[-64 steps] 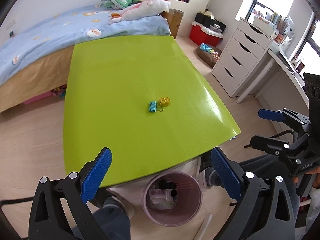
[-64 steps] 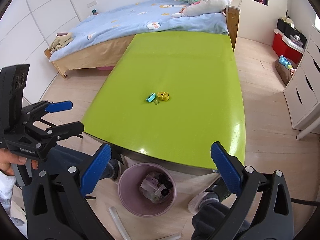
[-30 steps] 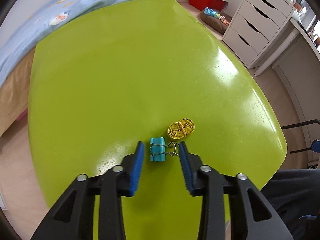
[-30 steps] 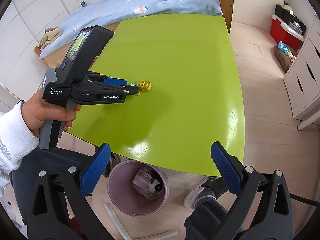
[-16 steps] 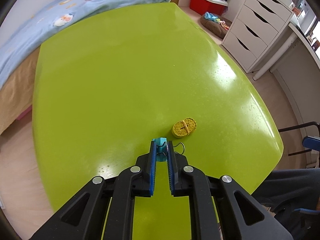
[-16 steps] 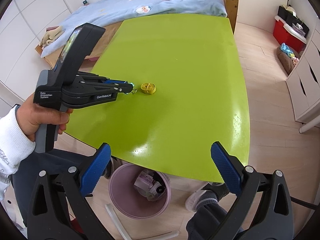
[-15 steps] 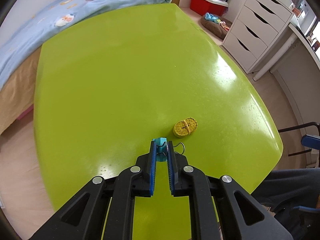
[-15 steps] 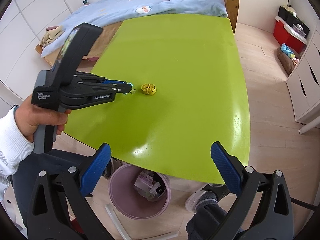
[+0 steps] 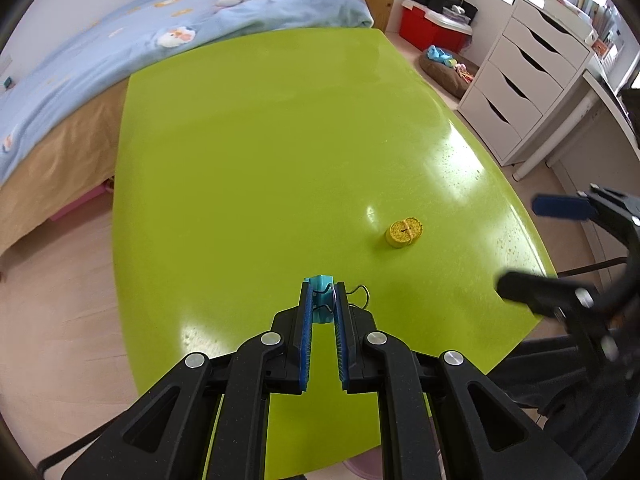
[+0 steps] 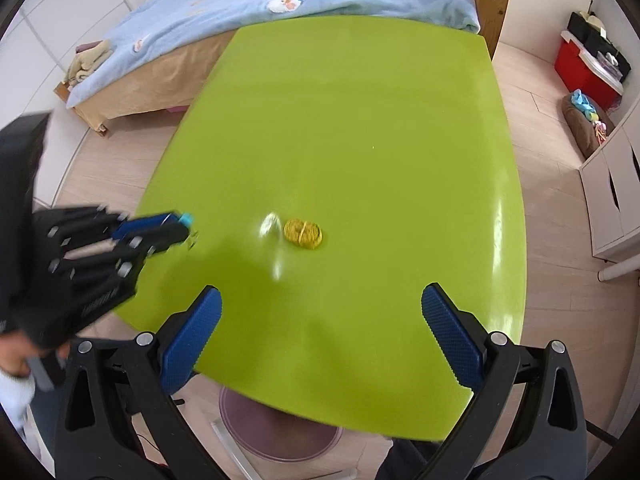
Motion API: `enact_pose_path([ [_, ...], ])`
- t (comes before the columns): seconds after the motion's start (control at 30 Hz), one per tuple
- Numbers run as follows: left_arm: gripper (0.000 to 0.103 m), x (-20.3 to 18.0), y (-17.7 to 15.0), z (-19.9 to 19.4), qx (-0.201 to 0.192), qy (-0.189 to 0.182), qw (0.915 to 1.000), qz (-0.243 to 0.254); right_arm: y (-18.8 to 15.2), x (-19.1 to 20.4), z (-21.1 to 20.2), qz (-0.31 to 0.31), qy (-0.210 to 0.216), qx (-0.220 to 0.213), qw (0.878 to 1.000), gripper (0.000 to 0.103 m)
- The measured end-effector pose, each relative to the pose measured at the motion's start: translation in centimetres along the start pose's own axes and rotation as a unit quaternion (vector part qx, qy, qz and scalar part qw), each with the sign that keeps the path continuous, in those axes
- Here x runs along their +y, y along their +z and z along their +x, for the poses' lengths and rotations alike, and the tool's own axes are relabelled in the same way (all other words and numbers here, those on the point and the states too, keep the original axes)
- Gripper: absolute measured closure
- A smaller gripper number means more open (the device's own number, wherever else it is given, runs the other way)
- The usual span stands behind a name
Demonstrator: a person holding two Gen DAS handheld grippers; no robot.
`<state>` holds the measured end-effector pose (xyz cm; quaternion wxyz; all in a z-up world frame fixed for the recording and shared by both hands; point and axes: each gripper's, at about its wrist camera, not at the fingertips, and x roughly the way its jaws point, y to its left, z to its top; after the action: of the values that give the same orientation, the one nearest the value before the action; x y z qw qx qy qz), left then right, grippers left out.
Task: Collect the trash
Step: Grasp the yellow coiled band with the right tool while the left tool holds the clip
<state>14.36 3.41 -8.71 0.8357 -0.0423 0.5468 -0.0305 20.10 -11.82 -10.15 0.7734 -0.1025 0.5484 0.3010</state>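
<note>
Lime-green and glossy, the table (image 9: 260,152) is filling most of both wrist views and is serving as the reference for everything else. Beyond its far edge a bed (image 9: 100,52) with a pale blue quilt is lying, with soft toys piled at its head. Off the table's right side a white chest of drawers (image 9: 532,76) is standing, and past the far right corner a red storage box (image 9: 428,32) is sitting on the wooden floor. Under the table's near edge, in the right wrist view, a mauve waste bin (image 10: 276,432) is showing partly; what it holds cannot be made out.

Over the table's near left part, the left gripper (image 9: 323,300) is pinching a turquoise binder clip (image 9: 322,282) between its blue pads; the clip's wire handles are sticking out to the right of the jaws. In the right wrist view the same gripper is appearing blurred, and the clip looks lifted clear of the tabletop, though that is hard to confirm. The right gripper (image 10: 320,320) is hanging over the table's near edge with its jaws spread wide and nothing between them.

Near the table's middle, towards the near right, a small yellow coil (image 9: 404,233) bound with a band is lying flat, well apart from the clip.
</note>
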Motion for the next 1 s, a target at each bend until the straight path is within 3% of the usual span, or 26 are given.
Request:
enact_pose_path([
  [0.33, 0.093, 2.3, -1.7, -0.7, -0.003, -0.001, 0.9997, -0.023, 4.4, 1.0, 5.5, 0.03, -0.013, 0.072, 0.997, 0.008],
  [0.4, 0.093, 2.6, -1.9, -0.7, -0.003, -0.003, 0.9996, -0.027, 4.6, 1.1, 6.5, 0.039, -0.015, 0.086, 0.995, 0.024],
  [0.57, 0.093, 3.1, -2.2, -0.6, -0.006, -0.009, 0.9993, -0.035, 4.7, 1.5, 7.6, 0.04, -0.021, 0.096, 0.994, 0.043],
  [0.7, 0.093, 3.4, -2.3, -0.5, -0.005, -0.011, 0.9992, -0.038, 4.8, 1.7, 8.4, 0.038, -0.032, 0.108, 0.993, 0.072],
  [1.0, 0.093, 3.2, -2.7, -0.4, -0.005, -0.012, 0.9991, -0.04, 4.3, 1.2, 6.9, 0.03, -0.033, 0.086, 0.995, 0.075],
])
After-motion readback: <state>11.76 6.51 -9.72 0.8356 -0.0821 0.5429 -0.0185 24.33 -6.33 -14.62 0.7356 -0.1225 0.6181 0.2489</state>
